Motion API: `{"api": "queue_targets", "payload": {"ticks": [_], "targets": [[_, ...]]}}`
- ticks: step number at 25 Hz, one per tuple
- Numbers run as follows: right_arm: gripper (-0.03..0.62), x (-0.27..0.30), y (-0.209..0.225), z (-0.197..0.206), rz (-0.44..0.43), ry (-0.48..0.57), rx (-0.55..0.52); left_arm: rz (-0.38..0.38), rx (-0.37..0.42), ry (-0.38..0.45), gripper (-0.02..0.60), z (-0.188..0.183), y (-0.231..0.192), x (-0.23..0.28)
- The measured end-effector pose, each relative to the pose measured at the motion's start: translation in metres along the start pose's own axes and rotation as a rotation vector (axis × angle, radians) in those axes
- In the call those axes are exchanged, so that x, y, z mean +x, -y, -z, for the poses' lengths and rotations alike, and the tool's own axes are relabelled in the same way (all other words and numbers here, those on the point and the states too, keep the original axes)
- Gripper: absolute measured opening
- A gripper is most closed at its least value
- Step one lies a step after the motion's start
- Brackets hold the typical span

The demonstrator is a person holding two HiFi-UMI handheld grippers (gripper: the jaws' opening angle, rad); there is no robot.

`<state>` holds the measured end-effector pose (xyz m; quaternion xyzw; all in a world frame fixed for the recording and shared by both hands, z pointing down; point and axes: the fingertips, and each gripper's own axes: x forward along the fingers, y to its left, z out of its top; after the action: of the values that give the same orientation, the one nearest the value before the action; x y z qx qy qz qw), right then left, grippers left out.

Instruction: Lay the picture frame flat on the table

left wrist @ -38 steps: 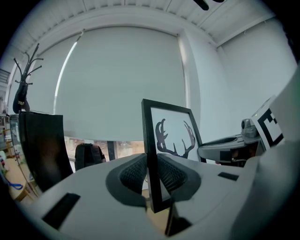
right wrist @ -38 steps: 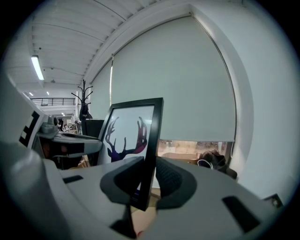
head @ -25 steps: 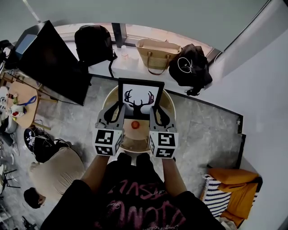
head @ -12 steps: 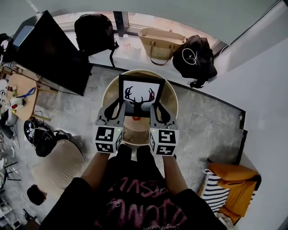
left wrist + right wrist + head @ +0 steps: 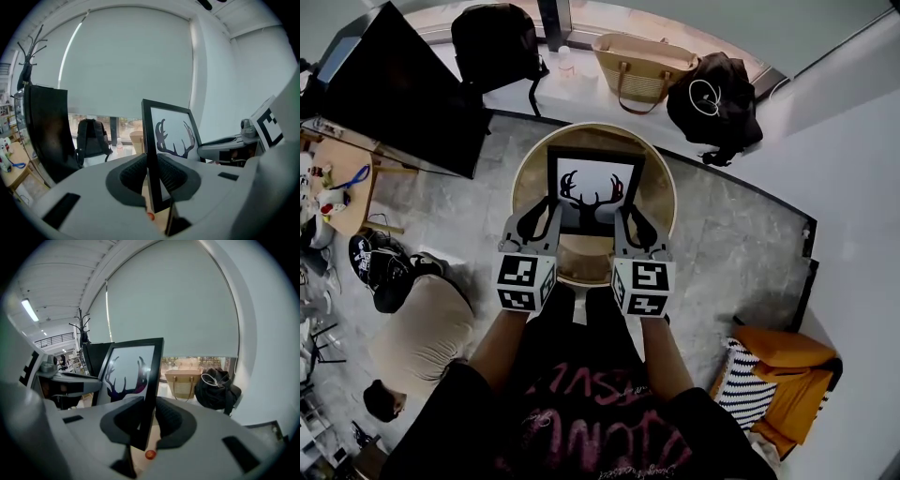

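A black picture frame (image 5: pixel 592 192) with a dark antler print is held over the round wooden table (image 5: pixel 662 199). My left gripper (image 5: pixel 546 217) is shut on its left edge and my right gripper (image 5: pixel 630 217) on its right edge. In the left gripper view the frame (image 5: pixel 171 138) stands upright, with its edge pinched where the left gripper (image 5: pixel 151 172) closes. The right gripper view shows the frame (image 5: pixel 129 371) the same way in the right gripper (image 5: pixel 147 416). Whether its bottom edge touches the table I cannot tell.
A small orange thing (image 5: pixel 150 454) lies on the table under the frame. A large black screen (image 5: pixel 403 94) stands to the left. A black backpack (image 5: pixel 492 47), a woven bag (image 5: pixel 642 66) and a black bag (image 5: pixel 717 94) sit on the window ledge. A beige beanbag (image 5: pixel 427 328) lies at lower left.
Both grippers keep their hold on the frame. The frame now sits nearer the table's middle in the head view and covers the orange thing that showed below it before.
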<state>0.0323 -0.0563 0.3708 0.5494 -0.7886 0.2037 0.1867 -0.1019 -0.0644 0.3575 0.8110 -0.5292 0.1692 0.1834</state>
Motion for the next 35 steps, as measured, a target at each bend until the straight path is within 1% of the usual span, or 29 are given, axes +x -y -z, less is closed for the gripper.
{"api": "queue_targets", "payload": {"ticks": [13, 35], "targets": [[0.084, 0.016, 0.003, 0.038, -0.005, -0.074, 0.025, -0.004, -0.033, -0.070, 0.074, 0.039, -0.002, 0.013], [0.084, 0.036, 0.004, 0.111, -0.021, -0.198, 0.065, -0.013, -0.089, -0.191, 0.074, 0.115, -0.003, 0.029]]}}
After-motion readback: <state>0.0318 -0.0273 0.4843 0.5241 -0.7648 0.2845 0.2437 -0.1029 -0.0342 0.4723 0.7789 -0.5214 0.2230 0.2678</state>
